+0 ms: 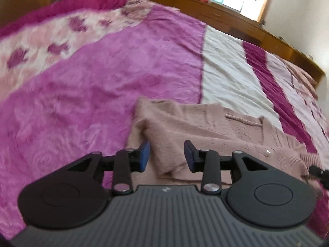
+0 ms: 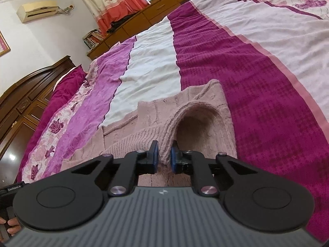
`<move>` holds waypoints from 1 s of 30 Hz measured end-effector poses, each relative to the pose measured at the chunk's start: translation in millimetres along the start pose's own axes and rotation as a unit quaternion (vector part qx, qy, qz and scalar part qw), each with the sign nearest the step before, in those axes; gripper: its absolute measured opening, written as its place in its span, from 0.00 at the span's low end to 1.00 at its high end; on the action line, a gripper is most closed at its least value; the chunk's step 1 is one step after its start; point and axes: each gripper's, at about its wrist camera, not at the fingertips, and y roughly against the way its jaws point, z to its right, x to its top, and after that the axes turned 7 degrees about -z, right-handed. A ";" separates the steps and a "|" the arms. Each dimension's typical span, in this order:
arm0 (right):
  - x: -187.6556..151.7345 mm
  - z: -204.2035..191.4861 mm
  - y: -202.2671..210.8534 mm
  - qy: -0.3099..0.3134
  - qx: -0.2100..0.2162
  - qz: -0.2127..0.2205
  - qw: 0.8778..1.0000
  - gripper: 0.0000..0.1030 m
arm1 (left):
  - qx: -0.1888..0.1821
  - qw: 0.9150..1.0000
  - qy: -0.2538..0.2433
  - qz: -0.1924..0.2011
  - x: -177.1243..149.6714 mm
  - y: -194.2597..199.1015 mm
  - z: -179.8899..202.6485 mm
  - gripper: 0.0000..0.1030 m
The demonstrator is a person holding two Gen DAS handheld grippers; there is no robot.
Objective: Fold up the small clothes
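A small dusty-pink knitted cardigan point(image 1: 205, 127) lies on the bed, partly folded, with a white button near its right side. My left gripper point(image 1: 166, 155) is open just above its left part, a fold of the knit lying between the blue pads point(image 1: 145, 154) without being pinched. In the right wrist view the same cardigan point(image 2: 156, 119) lies ahead, and my right gripper point(image 2: 164, 154) is shut on its ribbed hem edge, lifting it so the fabric arches into a tunnel.
The bed is covered by a spread point(image 1: 102, 78) in pink, magenta and white stripes point(image 2: 257, 94). A wooden headboard point(image 2: 24, 94) stands at left, a low wooden cabinet point(image 2: 156, 14) along the far side under a curtained window. The right gripper's tip point(image 1: 318, 173) shows at the left view's right edge.
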 end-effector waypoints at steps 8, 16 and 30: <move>-1.2 4.7 2.0 -0.011 0.006 -0.005 1.000 0.15 | 0.049 0.997 -0.061 -0.030 -12.2 -32.6 32.7 0.39; 1.5 3.2 1.6 0.005 0.007 -0.006 1.000 0.15 | 0.032 0.998 -0.039 -0.046 -6.5 -35.5 9.3 0.12; 52.7 23.7 -18.4 -0.083 0.026 0.053 0.995 0.09 | -0.065 0.983 0.172 -0.011 56.9 -56.9 -48.7 0.11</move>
